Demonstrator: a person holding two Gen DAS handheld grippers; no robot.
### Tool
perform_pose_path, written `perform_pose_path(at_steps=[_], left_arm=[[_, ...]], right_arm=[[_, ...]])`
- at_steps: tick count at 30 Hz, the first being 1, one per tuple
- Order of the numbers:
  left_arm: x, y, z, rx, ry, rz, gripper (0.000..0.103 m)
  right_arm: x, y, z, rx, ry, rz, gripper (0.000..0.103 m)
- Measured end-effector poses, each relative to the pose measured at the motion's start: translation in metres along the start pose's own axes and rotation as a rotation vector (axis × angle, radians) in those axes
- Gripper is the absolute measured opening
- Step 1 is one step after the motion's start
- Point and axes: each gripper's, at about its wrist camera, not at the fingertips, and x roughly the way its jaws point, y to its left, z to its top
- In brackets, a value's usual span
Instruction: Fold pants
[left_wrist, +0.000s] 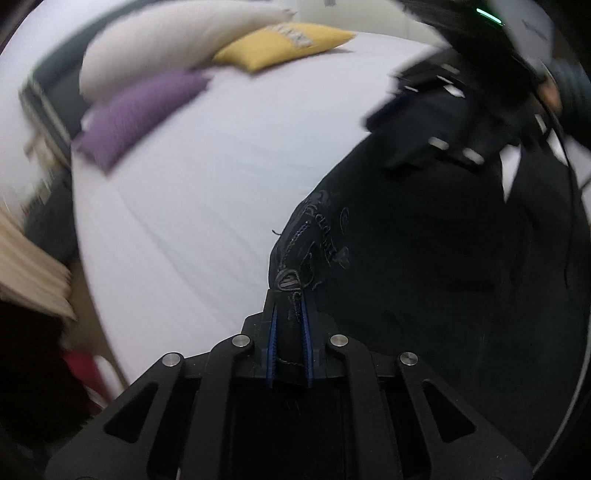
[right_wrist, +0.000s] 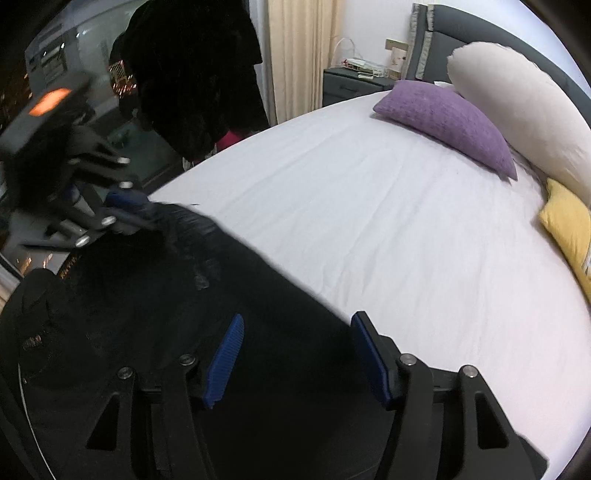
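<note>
Left gripper (left_wrist: 290, 295): jaws nearly closed, pinching a bunched edge of the black pants (left_wrist: 424, 266); dark cloth sat between the two blue pads (left_wrist: 272, 343) and ran down into the gap. In the right wrist view it showed blurred at the left edge (right_wrist: 129, 212), fingertips against the pants' far corner.
Right gripper (right_wrist: 297, 354): jaws wide, blue pads (right_wrist: 225, 360) well apart, nothing between them but pants below. Left pad was over the cloth, right pad at the cloth's edge where the sheet starts. In the left wrist view it was a blurred black shape at upper right (left_wrist: 436, 122) over the pants; jaw state unreadable there.
Pants: black, spread on the near side of the bed, one edge running diagonally across the white sheet (right_wrist: 369, 221). Stitched script and a zipper-like detail visible just past the left gripper's tips (left_wrist: 317, 240). Whether the held edge was lifted or flat: cannot tell.
Bed: white sheet with shallow creases, grey headboard (right_wrist: 461, 26).
Pillows: purple pillow (right_wrist: 450, 122), long white pillow (right_wrist: 517, 110), yellow pillow (right_wrist: 569, 225), all at the head end, well apart from the pants.
Background: dark nightstand (right_wrist: 351, 85) beside the bed, cream curtain (right_wrist: 303, 51), dark garment (right_wrist: 192, 74) hanging near the window.
</note>
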Motion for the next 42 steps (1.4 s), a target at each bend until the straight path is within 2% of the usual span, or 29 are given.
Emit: perform_pose_path(at_steps=[4,8,13,15,18,23,28,33,37,42], left_arm=[[-0.017,-0.017,-0.014,0.074,-0.041,0.056,0.010],[-0.033,-0.022,-0.025,0.056,-0.057,0.049,0.009],[-0.047,-0.042,-0.029,0.066,-0.063,0.062,0.007],[-0.052,-0.041,-0.035,0.058,-0.057,0.060,0.006],[-0.049,-0.037,-0.033,0.038,-0.059,0.058,0.005],[-0.052,-0.030,-0.029,-0.003,-0.079,0.063,0.004],[-0.069,-0.037,-0.038,-0.037,-0.102,0.065,0.004],[-0.089,-0.063,-0.063,-0.069,-0.100,0.041,0.004],[-0.101,-0.088,-0.092,-0.097,-0.076,0.026,0.003],[-0.109,-0.142,-0.130,-0.048,-0.029,0.017,0.004]], right_arm=[[0.002,0.003,0.002,-0.049,0.041,-0.001,0.064],[0.011,0.006,-0.003,-0.087,0.106,0.005,0.063],[0.020,0.005,-0.009,-0.080,0.148,0.009,0.046],[0.024,0.005,-0.008,-0.081,0.166,0.001,0.021],[0.026,0.005,-0.007,-0.070,0.182,0.000,0.010],[0.008,0.011,-0.009,-0.032,0.132,-0.021,0.008],[-0.015,0.037,-0.019,0.000,0.050,-0.051,0.006],[-0.030,0.084,-0.037,0.008,0.009,-0.038,0.005],[-0.036,0.121,-0.072,0.043,0.020,-0.014,0.005],[-0.049,0.165,-0.115,0.057,0.042,-0.019,0.005]])
